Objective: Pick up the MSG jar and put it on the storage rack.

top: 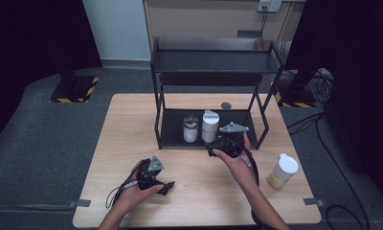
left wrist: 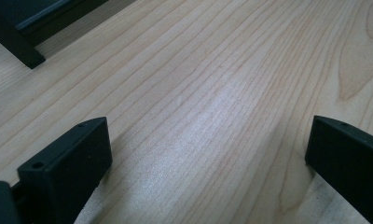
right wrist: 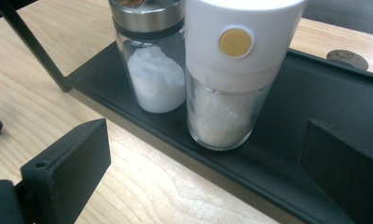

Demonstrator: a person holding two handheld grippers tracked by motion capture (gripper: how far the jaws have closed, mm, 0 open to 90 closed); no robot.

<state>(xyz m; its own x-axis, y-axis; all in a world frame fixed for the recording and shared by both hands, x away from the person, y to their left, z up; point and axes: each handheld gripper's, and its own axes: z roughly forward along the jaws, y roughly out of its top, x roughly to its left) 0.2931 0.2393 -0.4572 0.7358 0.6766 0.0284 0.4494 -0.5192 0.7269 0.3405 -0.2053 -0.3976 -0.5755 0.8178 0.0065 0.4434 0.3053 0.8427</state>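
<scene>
Facing the lower shelf of the black metal rack (top: pixel 256 122), my right gripper (right wrist: pixel 208 172) stands with jaws wide apart and empty, just short of the white-capped grinder (right wrist: pixel 231 74), a clear glass body of pale coarse grains under a white cap with a round tan button. It stands upright, long axis vertical, touching or nearly touching a steel-lidded glass shaker (right wrist: pixel 153 65) of white powder. My left gripper (left wrist: pixel 208 168) rests wide open, holding nothing, on the light wooden table (top: pixel 132 124), grey carpet around it.
</scene>
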